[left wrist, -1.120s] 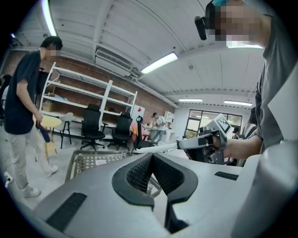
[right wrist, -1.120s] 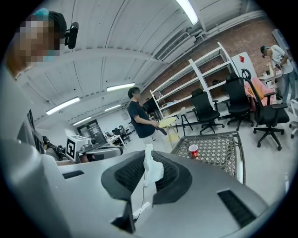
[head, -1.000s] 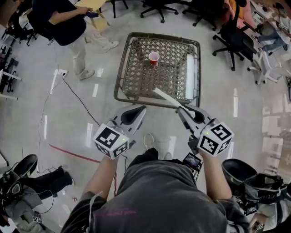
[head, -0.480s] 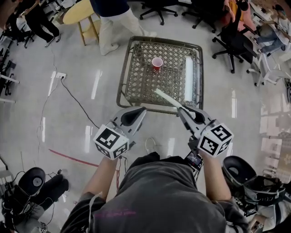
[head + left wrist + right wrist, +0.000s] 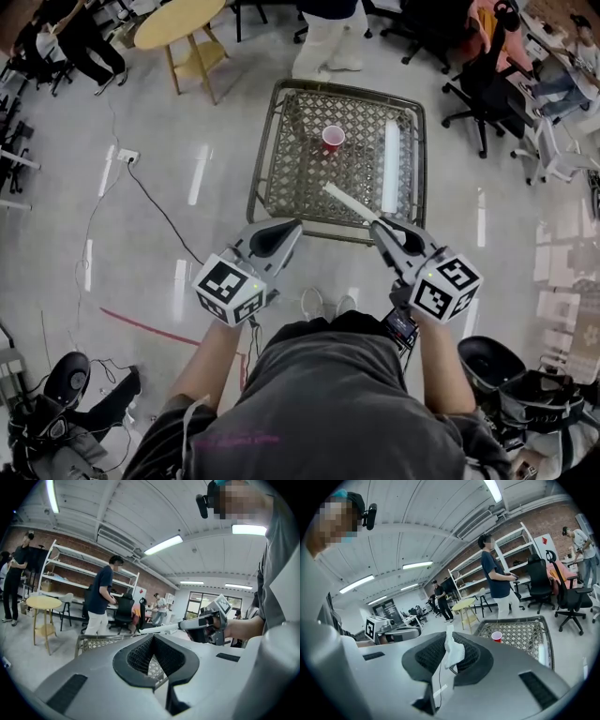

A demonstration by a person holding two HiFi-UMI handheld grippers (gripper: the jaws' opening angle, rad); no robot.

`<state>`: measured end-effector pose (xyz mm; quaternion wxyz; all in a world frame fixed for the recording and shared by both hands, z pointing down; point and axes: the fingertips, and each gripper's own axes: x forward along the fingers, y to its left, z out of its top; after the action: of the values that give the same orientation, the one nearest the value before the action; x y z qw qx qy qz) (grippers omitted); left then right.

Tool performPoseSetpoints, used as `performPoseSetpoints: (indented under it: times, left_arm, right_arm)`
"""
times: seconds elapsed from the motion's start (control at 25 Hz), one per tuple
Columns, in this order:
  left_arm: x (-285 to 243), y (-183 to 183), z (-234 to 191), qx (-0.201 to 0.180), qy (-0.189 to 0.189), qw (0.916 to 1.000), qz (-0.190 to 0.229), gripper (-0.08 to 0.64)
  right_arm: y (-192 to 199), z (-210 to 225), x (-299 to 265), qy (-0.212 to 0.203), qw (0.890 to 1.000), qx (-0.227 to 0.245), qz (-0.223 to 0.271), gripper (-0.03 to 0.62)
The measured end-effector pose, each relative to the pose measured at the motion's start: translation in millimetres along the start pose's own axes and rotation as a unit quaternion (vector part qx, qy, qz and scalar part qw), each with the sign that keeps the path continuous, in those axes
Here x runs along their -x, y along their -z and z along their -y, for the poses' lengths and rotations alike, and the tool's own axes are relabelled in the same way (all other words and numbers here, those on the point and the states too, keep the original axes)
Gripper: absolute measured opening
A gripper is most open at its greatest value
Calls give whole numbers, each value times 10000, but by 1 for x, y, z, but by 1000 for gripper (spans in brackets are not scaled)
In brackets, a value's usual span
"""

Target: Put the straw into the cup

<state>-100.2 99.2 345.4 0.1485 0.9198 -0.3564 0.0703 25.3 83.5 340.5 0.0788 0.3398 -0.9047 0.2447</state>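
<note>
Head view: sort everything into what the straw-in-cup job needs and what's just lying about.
For the job: straw, right gripper holding it, red cup, mesh table.
Lying about: white tube on that table, round yellow table, office chair, floor cable.

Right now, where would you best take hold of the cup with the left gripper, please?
I'd grip the cup by its side wall below the rim, coming level from its left: it stands upright, and that keeps its open top free for the straw in the right gripper.
</note>
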Motion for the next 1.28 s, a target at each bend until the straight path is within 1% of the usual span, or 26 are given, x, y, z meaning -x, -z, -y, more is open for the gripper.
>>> performPoseSetpoints:
  times: [0.52,0.76,1.28]
  left_arm:
    - [-13,-6,-22,-49,-85,9999,32,11]
    - [-19,-6,-31,-32,-130,9999,-13,11]
    - [-58,-12,-65,41,-284,9995,-145,11]
  right_arm:
    - [-7,17,-20,-52,10000,55,-59,44]
    - [-9,25,-28,-84,9999,-8,-85,44]
    - [-24,71,-58,-216,9996,-101,-171,44]
